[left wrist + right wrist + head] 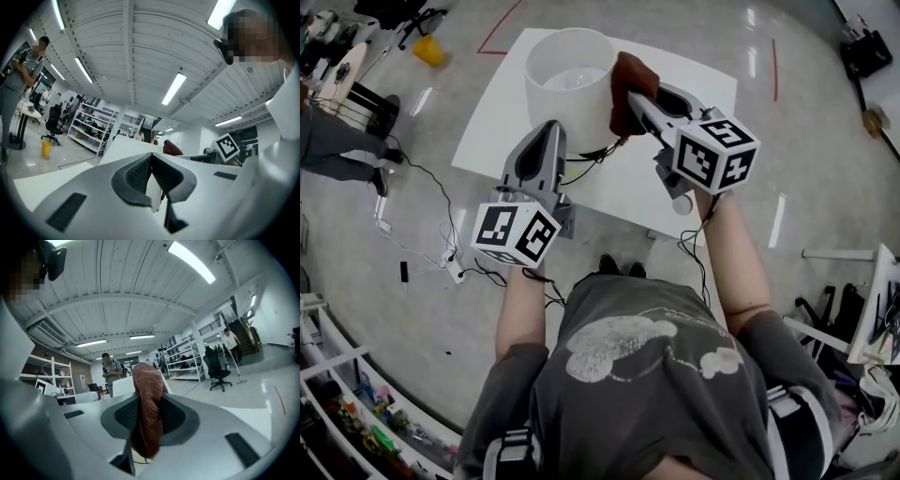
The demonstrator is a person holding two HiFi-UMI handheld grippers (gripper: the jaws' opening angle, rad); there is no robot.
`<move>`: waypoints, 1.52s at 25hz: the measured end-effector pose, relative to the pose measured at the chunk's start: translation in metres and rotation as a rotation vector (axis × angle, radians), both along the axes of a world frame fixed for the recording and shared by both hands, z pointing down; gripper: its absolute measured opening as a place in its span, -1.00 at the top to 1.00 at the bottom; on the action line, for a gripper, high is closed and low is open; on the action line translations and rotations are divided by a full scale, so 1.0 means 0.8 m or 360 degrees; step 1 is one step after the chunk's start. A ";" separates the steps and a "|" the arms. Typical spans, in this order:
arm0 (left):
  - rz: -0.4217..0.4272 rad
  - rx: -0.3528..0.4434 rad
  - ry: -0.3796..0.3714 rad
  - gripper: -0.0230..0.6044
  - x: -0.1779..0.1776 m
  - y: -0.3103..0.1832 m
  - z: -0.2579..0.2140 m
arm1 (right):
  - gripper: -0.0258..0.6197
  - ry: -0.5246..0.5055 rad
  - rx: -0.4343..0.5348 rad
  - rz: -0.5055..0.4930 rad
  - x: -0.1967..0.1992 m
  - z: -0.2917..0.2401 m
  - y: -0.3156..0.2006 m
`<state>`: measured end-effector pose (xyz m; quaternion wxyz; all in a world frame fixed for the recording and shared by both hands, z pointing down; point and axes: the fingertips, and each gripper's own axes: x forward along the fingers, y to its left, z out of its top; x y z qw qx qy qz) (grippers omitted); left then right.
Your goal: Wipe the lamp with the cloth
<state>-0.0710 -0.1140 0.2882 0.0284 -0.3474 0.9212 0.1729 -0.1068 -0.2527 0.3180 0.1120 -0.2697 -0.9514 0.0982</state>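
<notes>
Mid-wipe, I'd say: R gripper (pixel 630 97) clamps rust-brown woven cloth (pixel 633 77) against white drum lampshade (pixel 567 89); L gripper (pixel 547 133) pinches its wall. Next, prob.: sweep cloth round.

Lamp (pixel 568 94) on table (pixel 705 105), cloth (pixel 629 86) right

The left forearm (pixel 520 309) and right forearm (pixel 737 253) reach toward 12 o'clock. The left tongs (pixel 548 131) point to 12 o'clock, jaws pinched on the lamp (pixel 567 80) wall. The right tongs (pixel 630 98) angle toward 10 o'clock, jaws clamped on the cloth (pixel 630 77).
</notes>
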 end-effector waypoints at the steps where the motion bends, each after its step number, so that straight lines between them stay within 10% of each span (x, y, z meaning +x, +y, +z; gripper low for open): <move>1: 0.0016 0.0009 0.0018 0.90 0.000 -0.001 0.004 | 0.62 0.0026 0.0006 0.0011 0.003 0.009 -0.003; 19: -0.0197 -0.0026 0.0178 0.90 -0.004 -0.049 0.056 | 0.62 0.0356 0.0062 -0.0063 -0.013 0.130 -0.081; 38: -0.0811 -0.0066 -0.0022 0.90 0.014 -0.091 -0.020 | 0.62 -0.0068 -0.0005 -0.0813 -0.063 -0.028 -0.056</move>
